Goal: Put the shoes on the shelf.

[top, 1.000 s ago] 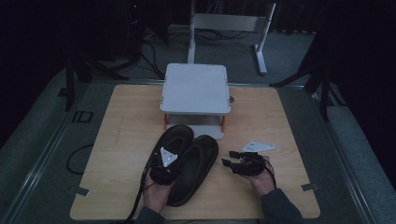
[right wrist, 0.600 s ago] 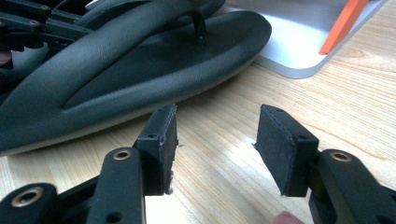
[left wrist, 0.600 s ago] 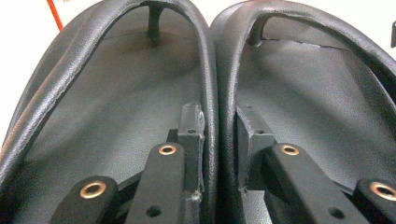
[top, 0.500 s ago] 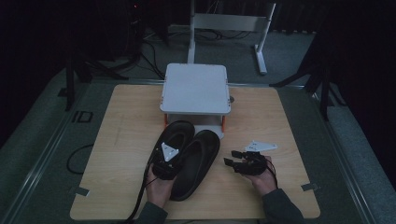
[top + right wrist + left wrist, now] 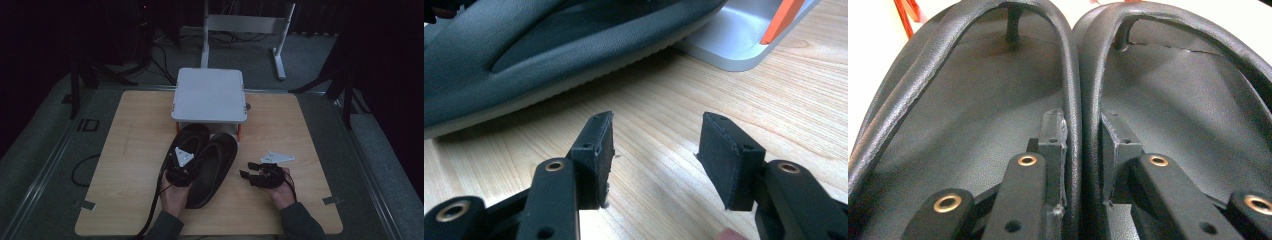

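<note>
Two black flip-flop sandals lie side by side on the wooden table [image 5: 135, 150], the left sandal [image 5: 194, 136] and the right sandal [image 5: 216, 162], toes toward a white stand. My left gripper [image 5: 184, 159] sits over them, shut on their two adjoining inner straps [image 5: 1082, 100], which are pinched together between the pads [image 5: 1054, 135]. My right gripper [image 5: 249, 169] stands open just above the bare wood to the right of the pair, with nothing between its fingers [image 5: 596, 150]. In the right gripper view, the right sandal's sole edge [image 5: 549, 45] lies just ahead.
A white raised stand [image 5: 209, 95] with orange legs [image 5: 781, 20] stands at the table's back middle, and the sandals' toes reach its front edge. Cables trail off the table's left side. A metal frame [image 5: 245, 22] stands on the floor behind.
The pair of sandals has slid slightly forward toward the stand with my left gripper on the straps. The right gripper has barely moved.
</note>
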